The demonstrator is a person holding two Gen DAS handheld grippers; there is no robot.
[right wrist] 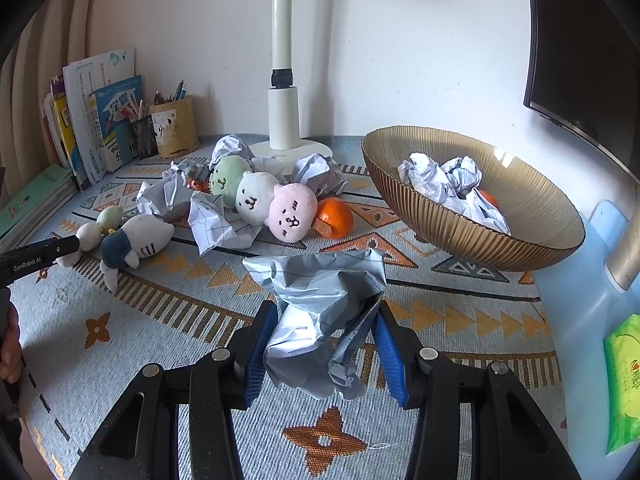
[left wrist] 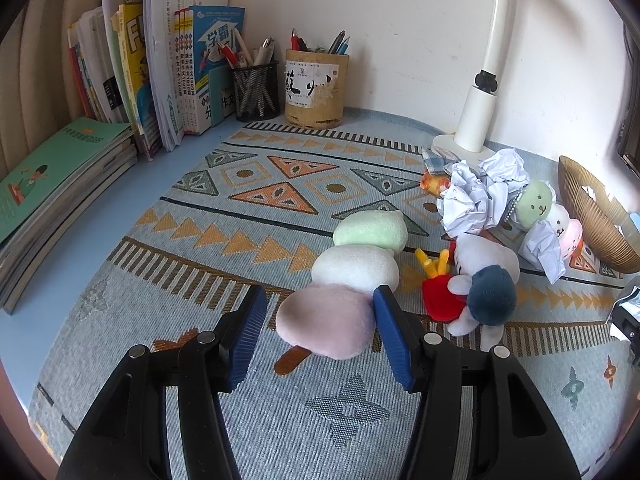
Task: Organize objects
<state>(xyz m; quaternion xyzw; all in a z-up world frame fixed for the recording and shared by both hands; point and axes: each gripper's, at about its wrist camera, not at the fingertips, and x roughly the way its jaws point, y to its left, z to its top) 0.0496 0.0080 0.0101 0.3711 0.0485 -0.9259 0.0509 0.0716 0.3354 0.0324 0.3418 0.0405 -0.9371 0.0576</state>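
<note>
A patterned mat (left wrist: 256, 184) covered the desk. On it at the right stood a ribbed bowl (right wrist: 532, 216) with crumpled paper inside. Near the mat's middle lay a plush skewer (left wrist: 352, 276) of green, white and pink balls. The left gripper (left wrist: 320, 316) stood part open around its pink end, the right pad touching the plush and the left pad apart from it. The right gripper (right wrist: 326, 336) was clamped on a paper ball (right wrist: 320, 312), held above the mat in front of the bowl.

"GenRobot.AI" on left gripper (right wrist: 40, 258) (white lettering)
</note>
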